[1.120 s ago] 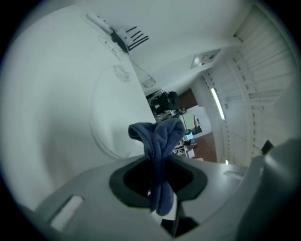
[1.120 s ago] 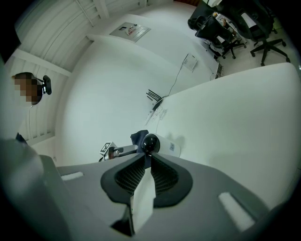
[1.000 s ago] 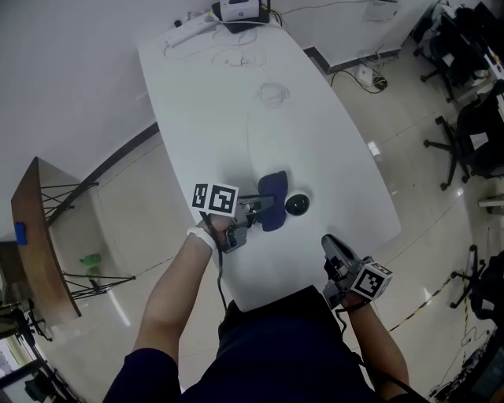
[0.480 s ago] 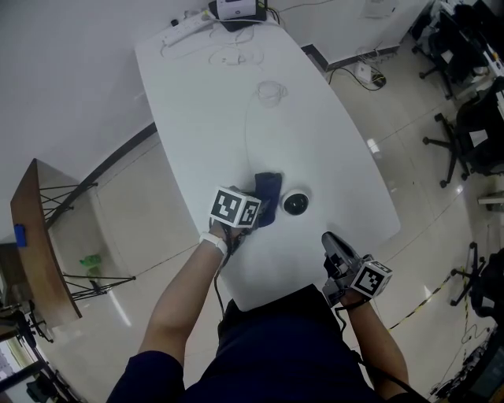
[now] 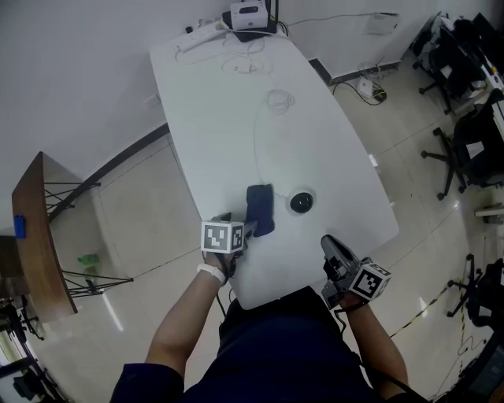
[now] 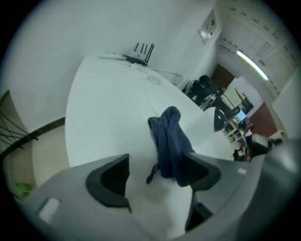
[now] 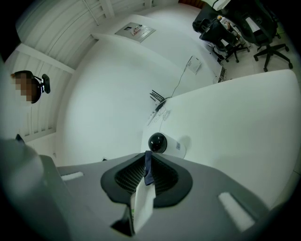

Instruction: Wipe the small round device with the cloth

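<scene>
The small round black-domed device [image 5: 301, 202] sits near the front of the white table [image 5: 220, 102]; it also shows in the right gripper view [image 7: 160, 142]. A dark blue cloth [image 5: 260, 208] lies bunched just left of it. My left gripper [image 5: 246, 230] is at the cloth's near end, its jaws opening wide. In the left gripper view the cloth [image 6: 170, 141] lies between the jaws against the right finger [image 6: 200, 170], unpinched; the left gripper [image 6: 157, 165] presses nothing. My right gripper [image 5: 331, 245] hovers at the front edge, pads shut on a thin white slip [image 7: 143, 197] with a dark blue tip.
A router and power strip [image 5: 250, 14] sit at the table's far end, with a coiled white cable [image 5: 277, 98] mid-table. Office chairs [image 5: 472, 134] stand to the right. A wooden rack [image 5: 39, 228] stands on the floor to the left.
The left gripper has drawn back toward the near edge and its jaws have sprung open, letting go of the cloth beside the device. The right gripper has stayed put.
</scene>
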`<state>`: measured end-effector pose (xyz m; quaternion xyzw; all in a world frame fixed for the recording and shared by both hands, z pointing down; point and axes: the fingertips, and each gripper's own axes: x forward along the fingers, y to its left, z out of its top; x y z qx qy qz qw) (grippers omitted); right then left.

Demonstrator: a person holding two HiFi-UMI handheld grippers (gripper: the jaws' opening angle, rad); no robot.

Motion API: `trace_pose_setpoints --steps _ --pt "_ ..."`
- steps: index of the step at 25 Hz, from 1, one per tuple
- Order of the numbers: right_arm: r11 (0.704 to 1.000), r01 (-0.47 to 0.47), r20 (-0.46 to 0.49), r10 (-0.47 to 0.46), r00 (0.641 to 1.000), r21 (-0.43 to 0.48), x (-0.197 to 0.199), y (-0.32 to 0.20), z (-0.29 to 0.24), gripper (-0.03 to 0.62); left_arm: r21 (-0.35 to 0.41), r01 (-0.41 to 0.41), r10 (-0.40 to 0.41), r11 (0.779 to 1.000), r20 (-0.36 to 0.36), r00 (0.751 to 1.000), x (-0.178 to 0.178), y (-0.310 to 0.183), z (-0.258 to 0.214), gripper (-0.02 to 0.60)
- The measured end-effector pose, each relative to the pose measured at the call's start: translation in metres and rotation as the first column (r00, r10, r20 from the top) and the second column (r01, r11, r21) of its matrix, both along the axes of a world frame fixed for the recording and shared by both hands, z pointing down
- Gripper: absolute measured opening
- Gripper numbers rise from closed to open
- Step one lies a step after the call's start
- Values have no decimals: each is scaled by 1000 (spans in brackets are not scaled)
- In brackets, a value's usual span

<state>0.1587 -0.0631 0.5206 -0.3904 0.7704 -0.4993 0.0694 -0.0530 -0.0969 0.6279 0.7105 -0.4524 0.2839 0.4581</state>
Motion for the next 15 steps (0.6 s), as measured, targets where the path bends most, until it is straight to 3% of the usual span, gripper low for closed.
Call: trace_pose_setpoints --steps 2,4,7,12,15 --pt "1000 4 -26 -4 1000 16 -5 3 -5 41 73 2 -4 997 27 1000 -8 4 -16 320" --pt "998 9 -74 -5 997 58 -8 5 -11 32 168 -7 5 986 9 1000 -4 8 -44 163" --pt "990 30 -151 -9 988 134 -19 6 -25 28 302 -57 71 952 -35 997 18 23 -84 9" --pt "963 89 -278 -15 960 255 -42 10 -57 26 449 -129 173 884 -58 983 61 53 -129 2" --pt "944 116 -327 -9 945 309 -53 14 -76 26 535 -151 204 831 -40 978 75 62 -149 2"
